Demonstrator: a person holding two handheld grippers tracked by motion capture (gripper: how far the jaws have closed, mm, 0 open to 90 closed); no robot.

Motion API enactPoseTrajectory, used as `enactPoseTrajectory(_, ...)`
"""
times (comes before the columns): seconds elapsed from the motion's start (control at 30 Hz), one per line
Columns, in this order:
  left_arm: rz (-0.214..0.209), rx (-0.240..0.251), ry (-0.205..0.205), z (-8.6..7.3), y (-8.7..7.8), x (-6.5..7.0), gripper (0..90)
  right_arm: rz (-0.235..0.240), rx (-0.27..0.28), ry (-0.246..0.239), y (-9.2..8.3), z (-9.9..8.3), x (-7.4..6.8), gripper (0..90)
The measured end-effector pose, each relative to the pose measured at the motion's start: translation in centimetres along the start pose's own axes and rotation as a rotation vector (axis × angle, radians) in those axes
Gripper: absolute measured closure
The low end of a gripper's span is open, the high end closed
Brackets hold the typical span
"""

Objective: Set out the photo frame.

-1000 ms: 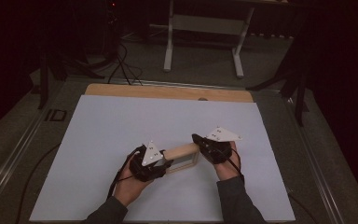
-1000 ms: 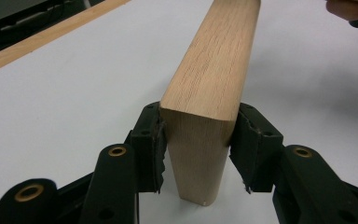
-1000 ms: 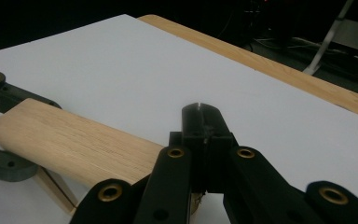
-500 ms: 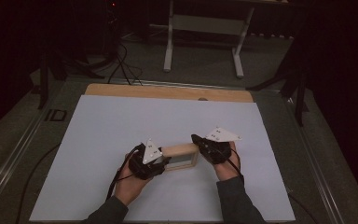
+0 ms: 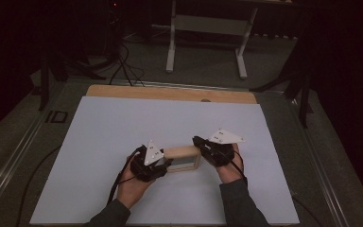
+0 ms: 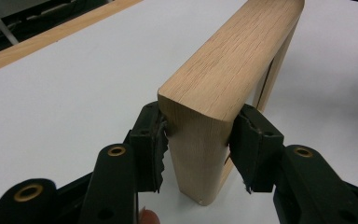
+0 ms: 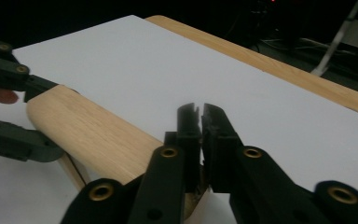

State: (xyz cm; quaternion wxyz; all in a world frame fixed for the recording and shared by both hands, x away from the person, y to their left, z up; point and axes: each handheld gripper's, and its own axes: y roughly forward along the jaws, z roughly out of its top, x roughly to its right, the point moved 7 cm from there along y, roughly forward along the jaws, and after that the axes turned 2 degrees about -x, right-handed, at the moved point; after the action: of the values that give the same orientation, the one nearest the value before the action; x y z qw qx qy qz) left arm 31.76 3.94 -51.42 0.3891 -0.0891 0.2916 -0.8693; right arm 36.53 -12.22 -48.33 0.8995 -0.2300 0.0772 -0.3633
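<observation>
Two grippers meet over a white sheet (image 5: 123, 127) that covers most of a wooden table (image 5: 170, 93), whose bare edge shows as a strip along the far side. Around the table the room is dark; a pale metal stand (image 5: 208, 33) rests on the floor beyond it, with cables trailing nearby.

From the high view, a wooden frame (image 5: 184, 158) stands on edge on the sheet between the left gripper (image 5: 163, 164) and the right gripper (image 5: 199, 143), each carried by a hand coming from the near side. That view gives the layout but not how the pads meet the wood.

The left gripper view supplies it: the frame (image 6: 228, 70) stretches away from the jaws, and its near upright end sits squarely between them, with both ribbed pads pressed against its two broad faces. The left gripper (image 6: 198, 149) is clamped on that end of the frame, whose lower corner rests on the sheet (image 6: 74, 93).

The right gripper view shows the frame (image 7: 88, 135) from its other end, running off to the left of the jaws toward the left gripper (image 7: 14, 112) in the distance. The right gripper (image 7: 200, 112) has its jaws nearly together with only a thin slit between the tips; they have just been opening slightly. The tips rise just past the frame's top face, and the near end passes under the jaws, where I cannot tell whether anything is pinched.
</observation>
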Motion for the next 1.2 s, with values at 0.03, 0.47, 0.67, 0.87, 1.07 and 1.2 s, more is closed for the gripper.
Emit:
enactPoseTrajectory(0.03, 0.0, 0.0, -0.001, 0.0, 0.0, 0.0, 56.0, 0.012, 0.006, -0.005, -0.1, 0.1, 0.0, 80.7)
enactPoseTrajectory(0.47, 0.009, -0.01, -0.016, -0.3, 0.4, -0.3, 56.0, 0.045, 0.012, 0.016, -1.0, 0.5, 0.6, 56.2)
enactPoseTrajectory(0.67, 0.007, -0.004, -0.022, -0.3, 0.4, -0.4, 56.2, 0.067, -0.004, 0.033, -1.1, 0.3, 0.7, 46.6)
enactPoseTrajectory(0.87, 0.003, -0.003, -0.033, -0.3, 0.5, -0.5, 56.7, 0.132, -0.028, 0.026, -0.9, 0.0, 0.1, 39.3)
enactPoseTrajectory(1.07, 0.0, -0.002, -0.039, -0.3, 0.5, -0.6, 56.9, 0.159, -0.056, 0.017, -0.5, -0.6, 0.0, 35.6)
enactPoseTrajectory(1.2, 0.0, -0.003, -0.037, -0.3, 0.5, -0.6, 56.9, 0.174, -0.074, 0.013, -0.2, -0.9, -0.1, 34.0)
